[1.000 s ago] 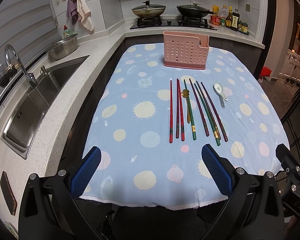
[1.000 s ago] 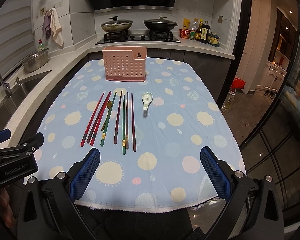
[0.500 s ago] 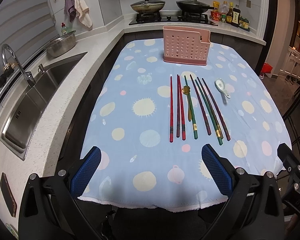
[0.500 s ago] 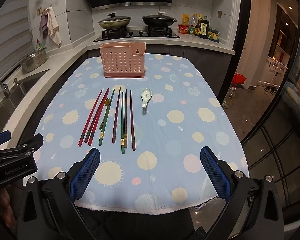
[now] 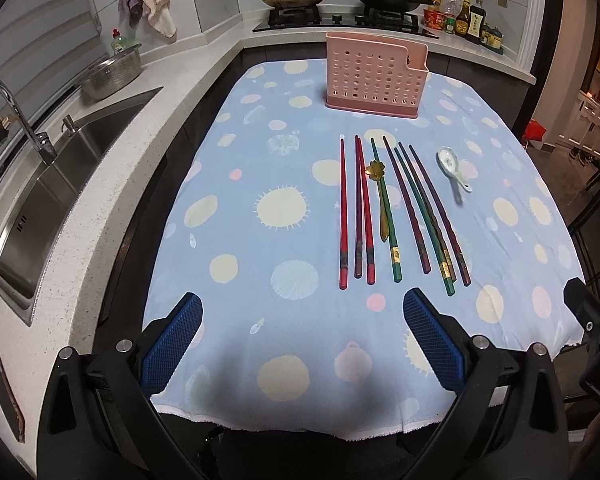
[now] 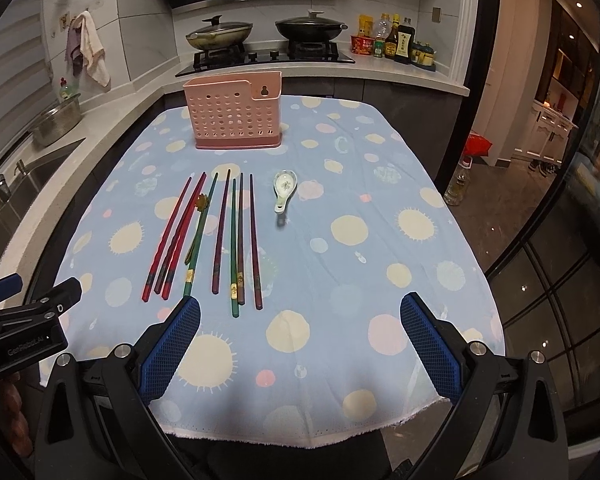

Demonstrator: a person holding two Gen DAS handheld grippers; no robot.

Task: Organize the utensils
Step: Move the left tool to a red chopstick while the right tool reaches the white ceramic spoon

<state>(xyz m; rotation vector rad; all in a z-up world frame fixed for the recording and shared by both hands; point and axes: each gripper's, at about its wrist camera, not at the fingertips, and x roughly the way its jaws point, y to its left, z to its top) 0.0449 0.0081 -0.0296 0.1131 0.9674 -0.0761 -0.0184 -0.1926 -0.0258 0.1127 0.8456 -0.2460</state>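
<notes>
Surface [image 5: 260, 168]: lying under a pale blue cloth printed with yellow, pink and white dots, its near hem hanging over the front edge.

Pink utensil holder [image 5: 376, 74] [image 6: 233, 114]: standing upright at the far end of the cloth, its perforated wall facing the cameras, nothing showing above its rim.

Chopsticks [image 5: 396, 208] [image 6: 216, 236]: lying loose in a rough row in the middle of the cloth, well short of the holder, tips pointing toward it. Three red ones are sitting at the left, green and dark purple ones spreading to the right; several are touching or crossing near their butt ends.

Gold flower-headed spoon [image 5: 380, 196] [image 6: 198, 224]: resting across a green chopstick within the row.

White ceramic spoon [image 5: 452, 164] [image 6: 285, 189]: lying apart, just right of the row, bowl toward the holder.

Left tongs [image 5: 300, 340]: hovering over the near edge of the cloth, blue pads spread wide, gripping nothing.

Right tongs [image 6: 300, 344]: hovering likewise over the near edge, pads spread wide, gripping nothing; the left pad is sitting just in front of the butt of a green chopstick.

Background: sink [image 5: 56, 160] sitting to the left; two lidded pans [image 6: 260, 32] sitting on the stove behind.
</notes>
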